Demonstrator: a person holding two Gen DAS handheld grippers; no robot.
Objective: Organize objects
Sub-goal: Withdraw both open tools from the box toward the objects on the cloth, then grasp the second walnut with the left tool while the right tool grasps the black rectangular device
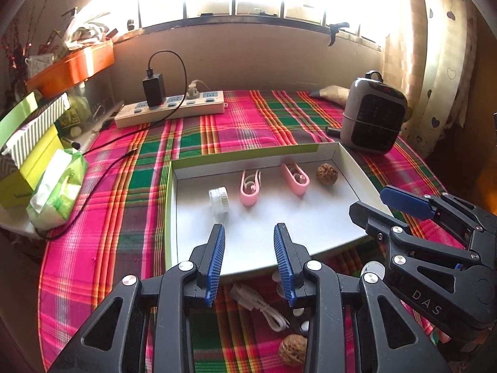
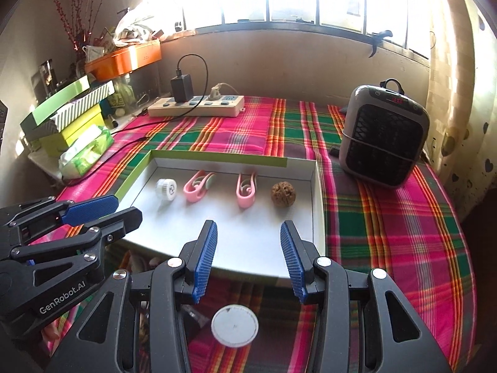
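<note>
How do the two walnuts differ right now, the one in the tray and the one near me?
The tray walnut sits inside the white tray, at the right end of the row beside a pink clip. The loose walnut lies outside on the plaid cloth, below the left claw, partly hidden by it, not yet sorted. Both are brown, wrinkled and ungripped.

In front of you, the tray sits on the worktop. Inside, left to right: roll, clip, second clip, walnut. Heater behind-right; power strip behind-left. Near you: disc, another walnut.
</note>
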